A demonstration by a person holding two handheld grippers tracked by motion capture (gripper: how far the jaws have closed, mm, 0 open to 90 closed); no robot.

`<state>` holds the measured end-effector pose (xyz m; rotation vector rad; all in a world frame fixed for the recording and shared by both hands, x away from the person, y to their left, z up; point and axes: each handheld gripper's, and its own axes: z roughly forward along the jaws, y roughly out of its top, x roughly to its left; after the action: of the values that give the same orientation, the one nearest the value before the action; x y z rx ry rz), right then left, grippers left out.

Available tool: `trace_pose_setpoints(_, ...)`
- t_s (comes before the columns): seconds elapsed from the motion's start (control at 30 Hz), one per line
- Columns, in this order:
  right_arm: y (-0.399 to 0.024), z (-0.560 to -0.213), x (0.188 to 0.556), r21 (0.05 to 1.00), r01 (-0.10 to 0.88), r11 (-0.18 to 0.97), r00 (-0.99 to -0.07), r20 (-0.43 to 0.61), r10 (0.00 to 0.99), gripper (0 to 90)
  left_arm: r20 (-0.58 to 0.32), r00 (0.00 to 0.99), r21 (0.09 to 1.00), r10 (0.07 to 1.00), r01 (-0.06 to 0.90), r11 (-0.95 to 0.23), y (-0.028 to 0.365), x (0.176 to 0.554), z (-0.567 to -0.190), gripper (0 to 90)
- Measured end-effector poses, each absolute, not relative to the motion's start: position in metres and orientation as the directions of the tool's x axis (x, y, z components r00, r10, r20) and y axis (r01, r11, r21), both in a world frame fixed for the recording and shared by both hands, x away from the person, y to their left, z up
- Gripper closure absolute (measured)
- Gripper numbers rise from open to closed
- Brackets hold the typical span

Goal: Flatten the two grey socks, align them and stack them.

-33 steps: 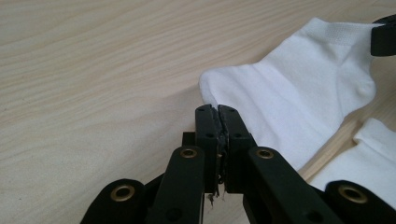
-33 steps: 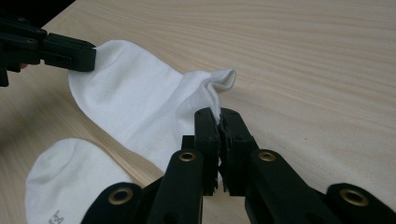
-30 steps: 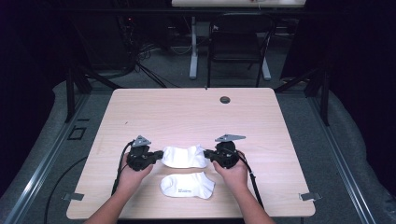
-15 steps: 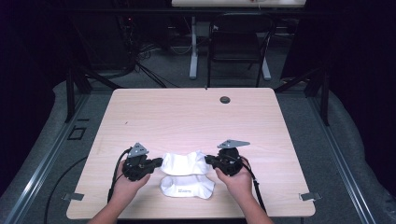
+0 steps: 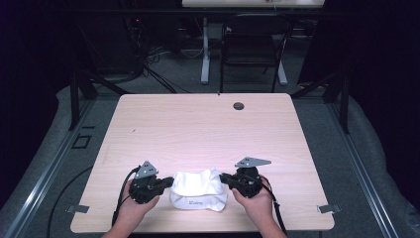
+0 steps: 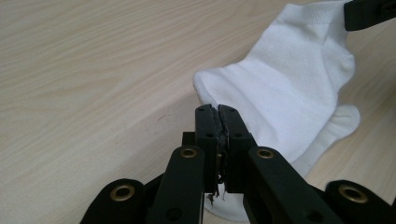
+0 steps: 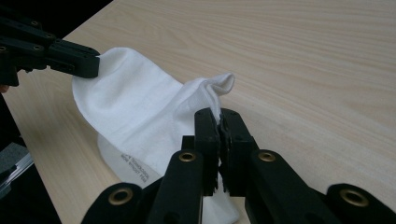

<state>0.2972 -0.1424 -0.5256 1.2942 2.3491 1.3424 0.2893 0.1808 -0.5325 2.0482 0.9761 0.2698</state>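
Table: a pale wood-grain rectangular tabletop [image 5: 198,129] is seen, with a small round dark grommet [image 5: 238,106] set near its far edge.
Floor: grey carpet [image 5: 346,148] is laid around the table; black cables [image 5: 158,74] are strewn behind it.
Furniture: a black metal-framed chair [image 5: 252,49] and a white desk leg [image 5: 205,49] are placed beyond.
Light: the tabletop is lit; the surroundings are left dark.
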Motion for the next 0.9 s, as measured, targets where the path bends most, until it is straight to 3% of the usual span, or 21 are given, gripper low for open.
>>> trace_pose_setpoints(0.4, -0.147, -0.526, 0.273, 0.749, 0.609, 0.262, -0.629, 0.255, 0.734, 86.8, -0.133, 0.695, 0.754, 0.707, 0.533, -0.383, 0.178, 0.270, -0.536, 87.8)
trace_pose_setpoints(0.9, -0.145, -0.543, 0.273, 0.720, 0.631, 0.287, -0.624, 0.251, 0.740, 86.8, -0.116, 0.692, 0.723, 0.712, 0.550, -0.417, 0.175, 0.276, -0.554, 87.7)
